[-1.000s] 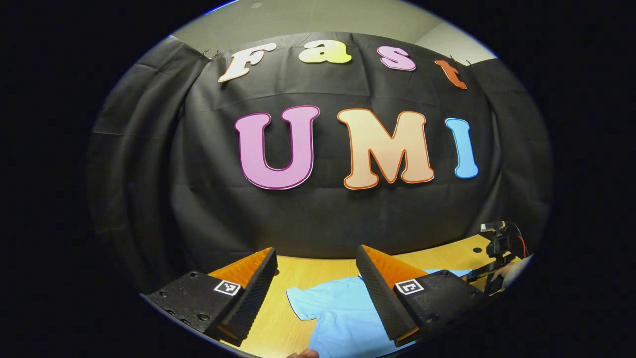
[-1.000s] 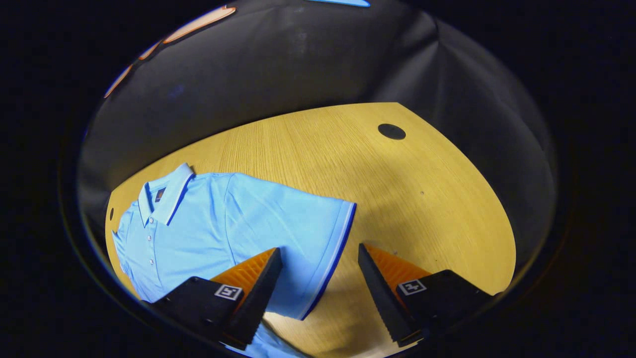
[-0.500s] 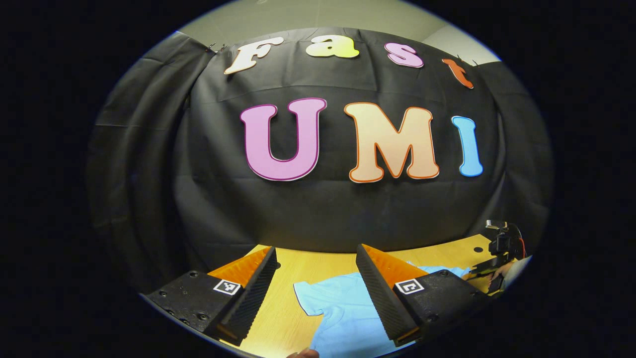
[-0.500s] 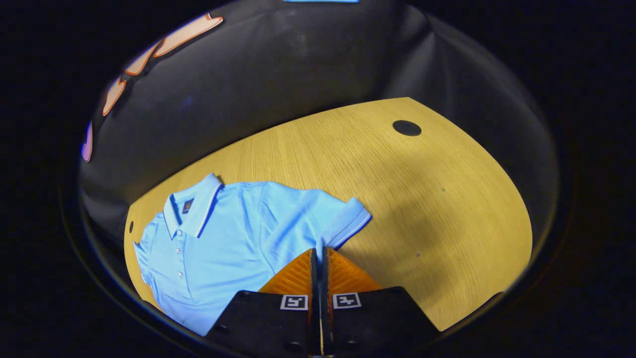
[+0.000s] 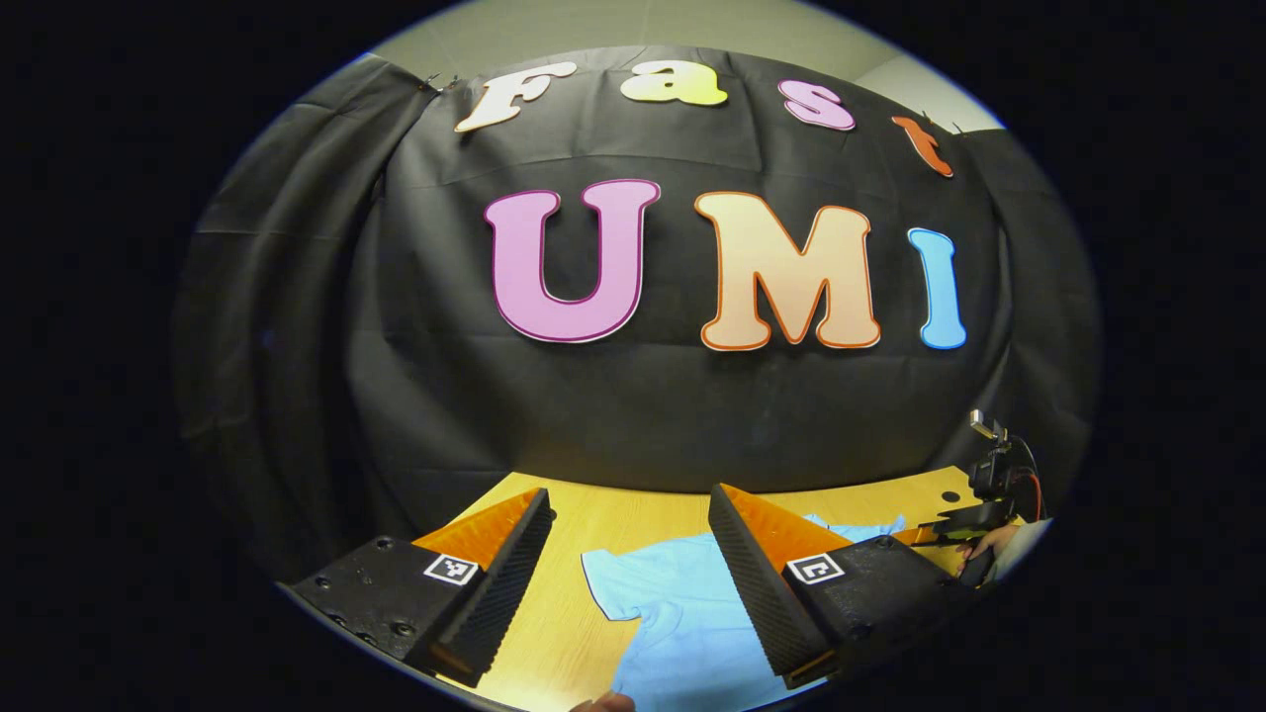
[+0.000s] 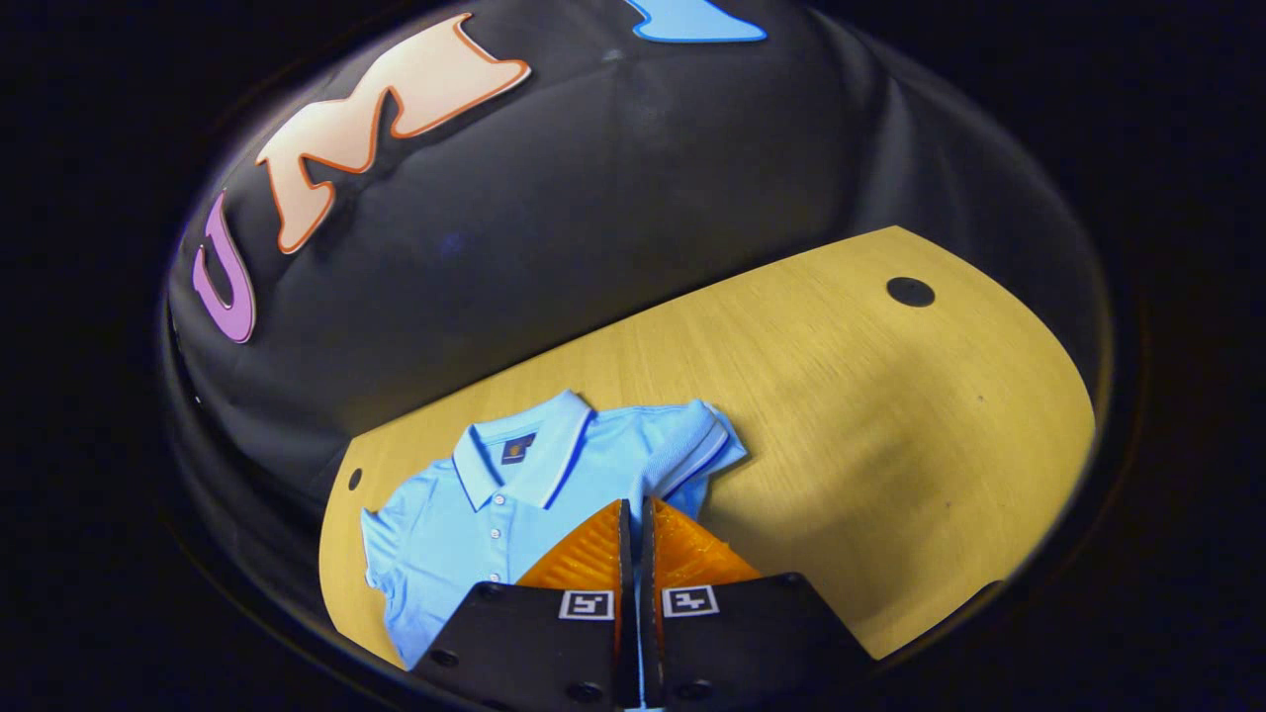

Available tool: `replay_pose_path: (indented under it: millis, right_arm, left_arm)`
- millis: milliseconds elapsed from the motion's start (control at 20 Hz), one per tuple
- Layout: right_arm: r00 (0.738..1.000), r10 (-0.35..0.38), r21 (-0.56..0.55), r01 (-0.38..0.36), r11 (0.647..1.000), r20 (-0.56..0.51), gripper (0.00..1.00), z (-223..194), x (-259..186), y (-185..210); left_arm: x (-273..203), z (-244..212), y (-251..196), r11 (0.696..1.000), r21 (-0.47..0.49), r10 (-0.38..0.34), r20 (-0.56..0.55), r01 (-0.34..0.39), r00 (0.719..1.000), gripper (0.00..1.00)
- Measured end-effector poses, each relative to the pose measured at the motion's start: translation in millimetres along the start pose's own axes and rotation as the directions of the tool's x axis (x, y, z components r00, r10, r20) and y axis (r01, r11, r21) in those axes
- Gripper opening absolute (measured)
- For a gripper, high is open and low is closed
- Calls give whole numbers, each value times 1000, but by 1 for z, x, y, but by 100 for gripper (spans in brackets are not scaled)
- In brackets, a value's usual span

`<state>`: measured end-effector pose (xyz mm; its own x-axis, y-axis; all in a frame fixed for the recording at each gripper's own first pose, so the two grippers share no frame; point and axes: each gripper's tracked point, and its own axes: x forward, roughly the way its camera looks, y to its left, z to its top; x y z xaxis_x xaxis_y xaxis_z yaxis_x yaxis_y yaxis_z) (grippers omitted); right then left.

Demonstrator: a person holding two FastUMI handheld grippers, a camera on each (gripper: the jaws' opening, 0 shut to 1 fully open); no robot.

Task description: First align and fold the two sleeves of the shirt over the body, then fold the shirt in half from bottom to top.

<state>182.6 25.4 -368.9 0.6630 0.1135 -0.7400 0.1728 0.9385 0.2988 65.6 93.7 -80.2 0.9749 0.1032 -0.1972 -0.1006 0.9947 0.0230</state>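
Here is the light blue short-sleeved polo shirt (image 6: 465,514), lying face up on the pale yellow wood-grain table (image 6: 870,435), its collar towards the black cloth wall (image 6: 613,198) and its row of small buttons running down the front. The right gripper (image 6: 634,514) is clenched tight, both fingers pressed together on the cloth of the right sleeve (image 6: 707,450) (a thin strip of blue shows in the slit between them), and that sleeve is lifted and drawn in over the shirt's body, its white-and-dark striped cuff bunched just beside the fingertips. The other sleeve (image 6: 381,534) lies flat and spread out on the table at the shirt's far side. A small round dark hole (image 6: 910,292) sits in the tabletop well apart from the shirt, and a second, smaller hole (image 6: 354,479) lies near the table's edge by the spread sleeve. Over to the left gripper view: the left gripper (image 5: 630,519) hangs above the table with its jaws released, wide apart and gripping nothing, and the blue shirt (image 5: 682,613) shows between and below its fingers. At the right edge of that view the other gripper's dark body (image 5: 994,489) comes into sight with a hand (image 5: 984,544) under it, though it is small and distorted there, so its fingers are hard to make out. A fingertip of a hand (image 5: 603,703) peeks in at the bottom edge.
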Motion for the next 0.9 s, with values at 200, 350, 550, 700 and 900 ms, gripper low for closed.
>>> replay_pose_path:
  millis: [200,350,550,700,900]
  right_arm:
    - [998,52,-28,-53,998,-39,4,-20,8,32]
    - [994,80,-32,-83,996,-72,10,-32,9,48]
    - [995,95,-85,-98,992,-31,72,-21,-4,51]
    - [996,90,-149,-90,985,-6,98,-14,-22,48]
    - [995,96,-226,-87,970,28,98,-11,-54,41]
  left_arm:
    - [4,-17,11,1000,-27,15,-39,-17,999,97]
    - [10,-31,22,999,-33,39,-65,-41,997,98]
    - [29,-49,41,997,-22,74,-76,-76,994,97]
    - [46,-71,40,997,-42,64,-115,-69,991,97]
    - [79,-104,34,996,-59,50,-163,-61,985,96]
